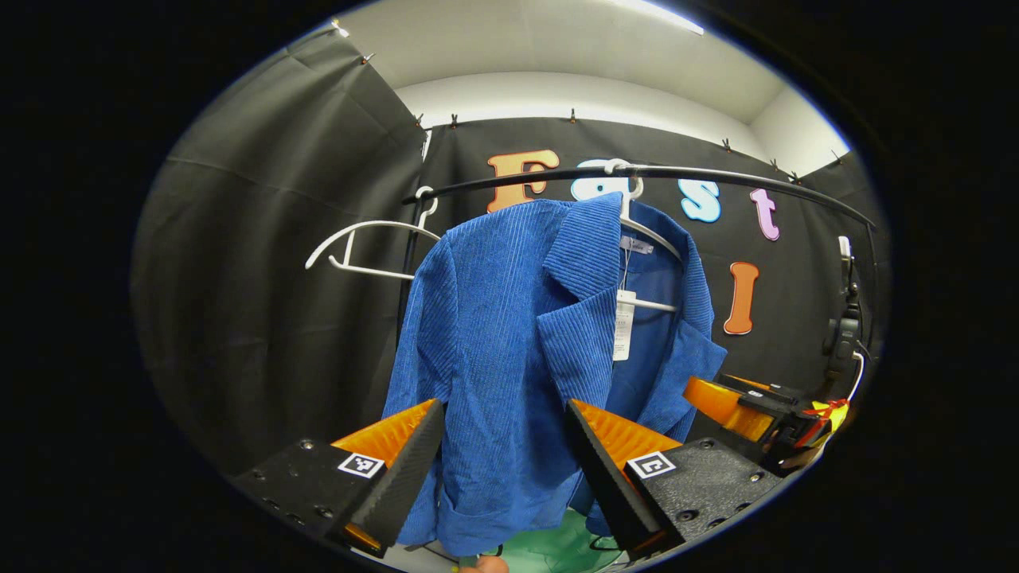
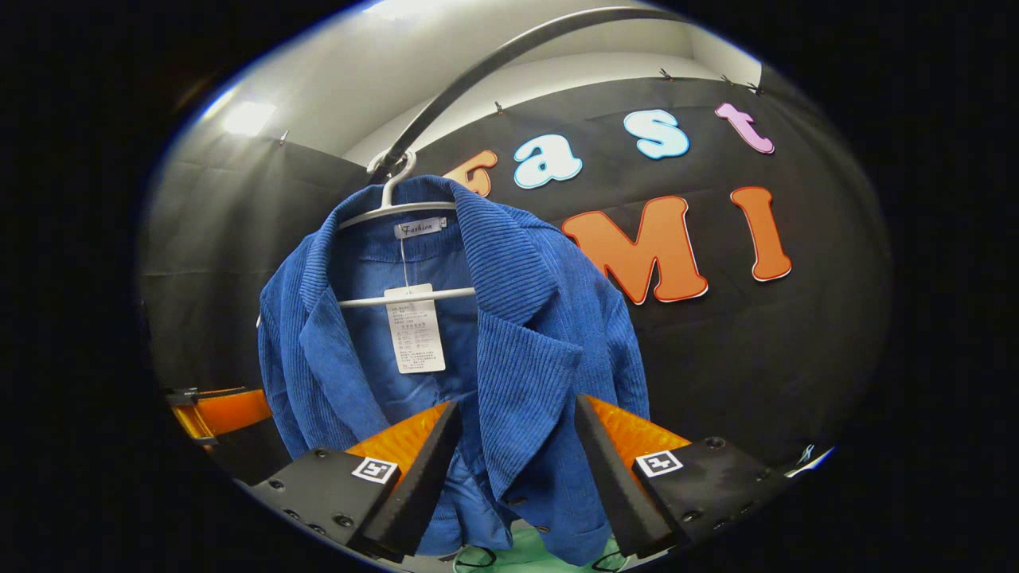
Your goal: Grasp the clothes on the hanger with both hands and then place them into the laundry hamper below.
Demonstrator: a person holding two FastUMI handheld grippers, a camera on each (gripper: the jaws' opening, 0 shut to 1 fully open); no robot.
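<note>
Ahead of and above the fingers, black cloth walls (image 1: 263,263) pinned below a white wall (image 1: 573,95), ceiling light (image 2: 248,118) glowing.

1 blue jacket (image 1: 493,334), 2 white hangers (image 1: 362,247), 1 rail (image 1: 716,175), 2 grippers (image 1: 501,454).

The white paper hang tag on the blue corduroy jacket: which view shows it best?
The right gripper view. There the white paper hang tag faces the camera flat and large, hanging inside the open blue corduroy jacket over the white hanger's bar. In the left gripper view the tag appears narrow, seen nearly edge-on beside the lapel.
</note>
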